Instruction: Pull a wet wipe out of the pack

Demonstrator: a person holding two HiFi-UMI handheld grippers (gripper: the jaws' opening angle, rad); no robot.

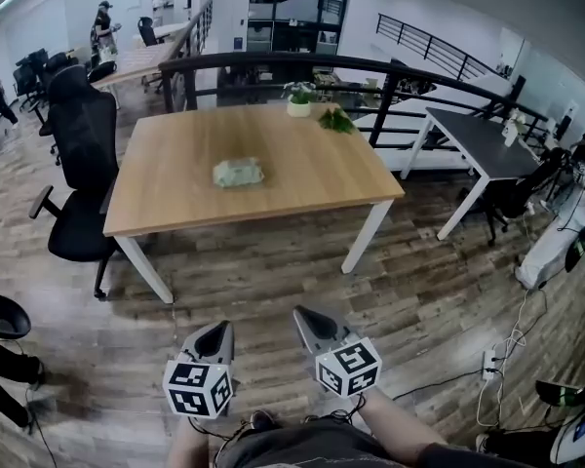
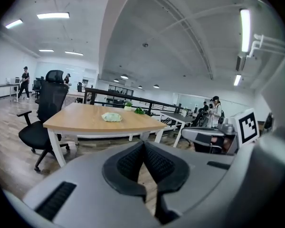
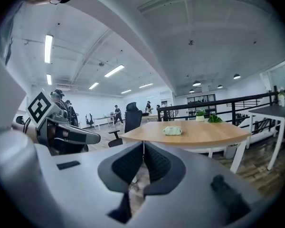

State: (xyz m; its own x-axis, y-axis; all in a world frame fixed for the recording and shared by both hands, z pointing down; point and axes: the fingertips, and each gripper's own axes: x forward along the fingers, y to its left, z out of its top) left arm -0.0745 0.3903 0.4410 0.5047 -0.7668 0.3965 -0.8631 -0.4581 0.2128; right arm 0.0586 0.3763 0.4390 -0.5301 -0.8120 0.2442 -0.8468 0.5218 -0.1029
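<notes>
Wooden table (image 1: 302, 188) bore the wipe pack (image 1: 238, 173) at twelve o'clock, well apart from the left gripper (image 1: 217, 337) and right gripper (image 1: 312, 322), both clenched empty.

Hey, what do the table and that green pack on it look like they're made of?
Table: the top looks like light wood or wood-look laminate, matte, with faint grain lines. Its legs look like white painted metal, though that is a guess. Pack: probably soft plastic film, pale green, judging by its rumpled, uneven shape.
</notes>
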